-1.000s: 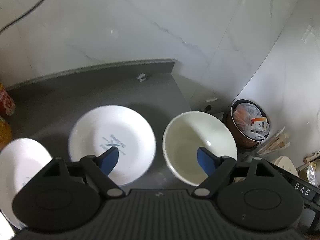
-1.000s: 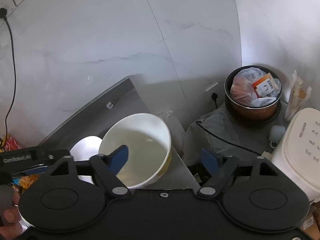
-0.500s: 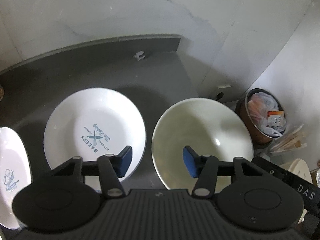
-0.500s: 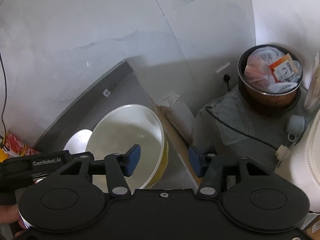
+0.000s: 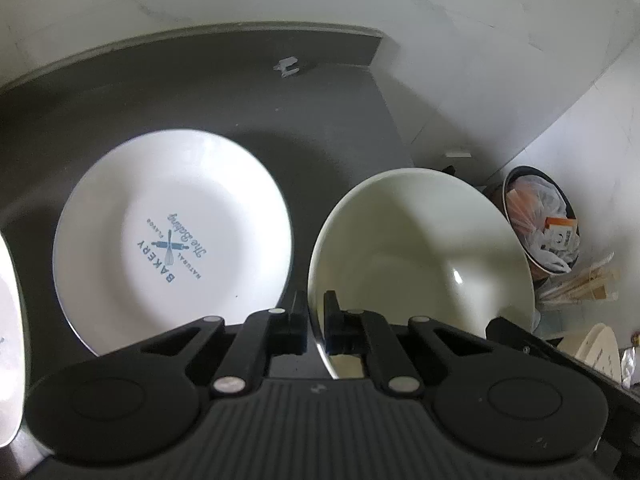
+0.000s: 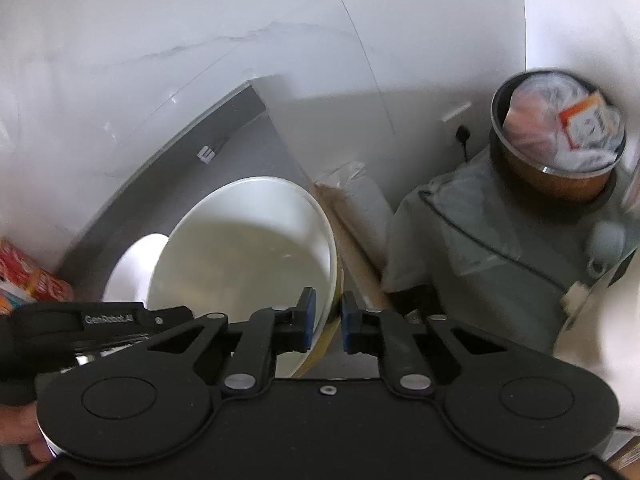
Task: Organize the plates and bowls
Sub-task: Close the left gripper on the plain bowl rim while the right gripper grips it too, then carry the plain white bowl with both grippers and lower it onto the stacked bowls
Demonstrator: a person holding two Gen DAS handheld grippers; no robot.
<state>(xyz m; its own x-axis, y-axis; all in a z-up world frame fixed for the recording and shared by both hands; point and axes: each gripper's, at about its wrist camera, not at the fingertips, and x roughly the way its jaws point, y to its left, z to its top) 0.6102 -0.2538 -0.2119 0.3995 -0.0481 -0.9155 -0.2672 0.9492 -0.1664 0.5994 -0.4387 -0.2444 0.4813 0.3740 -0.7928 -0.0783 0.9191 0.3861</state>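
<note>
Gripping looks like the step in hand: both claws are set on opposite sides of the large cream glazed bowl [image 5: 420, 256], which sits at the right-hand end of the dark grey countertop [image 5: 200, 92], just beside the round white plate printed with a blue bakery logo [image 5: 172, 236]. The left gripper [image 5: 315, 312] has its two fingers drawn nearly together with the bowl's near-left rim between them, so it seems clamped on that rim. The right gripper [image 6: 327, 314] straddles the bowl's right-hand edge, one blue pad inside and one outside; a sliver of gap shows beside the outer pad, and with the blur there I cannot tell whether it has closed fully on the wall. A second white plate [image 5: 10, 320] shows at the far left edge. As I judge it, the next move calls for a level two-handed lift, both grips firm before rising, then carrying the bowl clear of the counter's end toward its stacking spot.
</note>
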